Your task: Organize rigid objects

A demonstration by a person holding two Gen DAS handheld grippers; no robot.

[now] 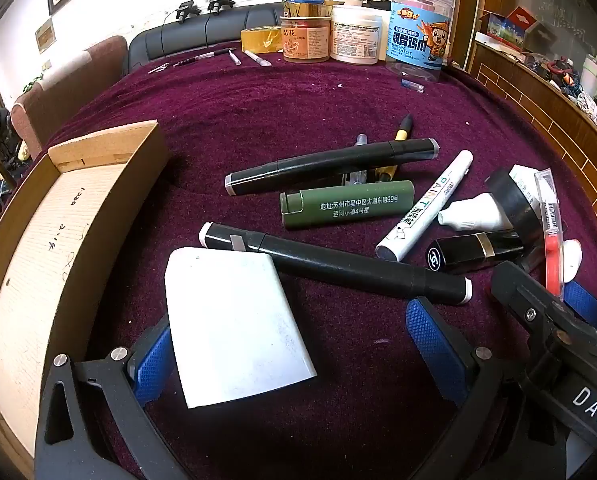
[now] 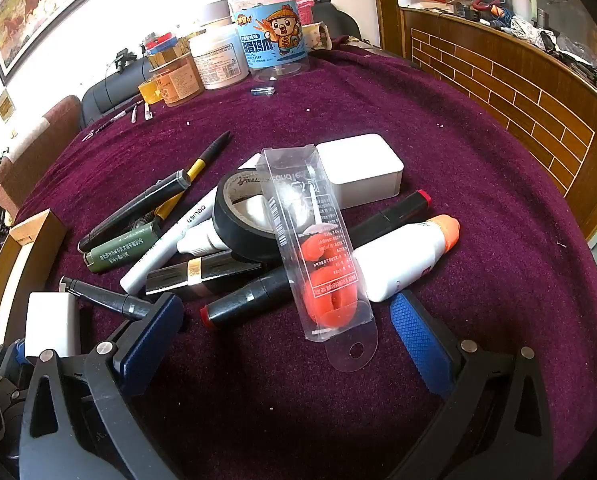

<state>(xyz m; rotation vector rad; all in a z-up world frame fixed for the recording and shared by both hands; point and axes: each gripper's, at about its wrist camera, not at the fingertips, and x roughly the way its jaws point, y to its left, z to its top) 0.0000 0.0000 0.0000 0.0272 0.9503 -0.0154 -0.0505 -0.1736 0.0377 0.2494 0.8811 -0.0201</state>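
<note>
Rigid objects lie in a loose heap on the bench (image 1: pixel 258 104), which is draped in a dark purple cloth. In the left wrist view a white flat block (image 1: pixel 234 328) sits between the fingers of the left gripper (image 1: pixel 294 344), which stand wide apart; the left pad is just beside the block's edge, and I cannot tell whether it touches. A long black marker (image 1: pixel 338 264) lies across the block's far corner. Beyond it are a green lighter (image 1: pixel 346 204), a second black marker (image 1: pixel 330 164) and a white paint pen (image 1: pixel 426 208). An open cardboard box (image 1: pixel 58 248) stands to the left, just beside the block.

In the right wrist view the right gripper (image 2: pixel 290 340) points down at the heap with its fingers spread wide, gripping nothing. A clear plastic package (image 2: pixel 318 248) holding an orange item lies between them, resting on a black tape roll (image 2: pixel 242 216) and a red-capped marker (image 2: pixel 250 300). A white bottle with an orange cap (image 2: pixel 406 256) lies beside the package, and a white box (image 2: pixel 362 168) sits behind it. Jars (image 2: pixel 274 48) stand at the bench's far edge.
</note>
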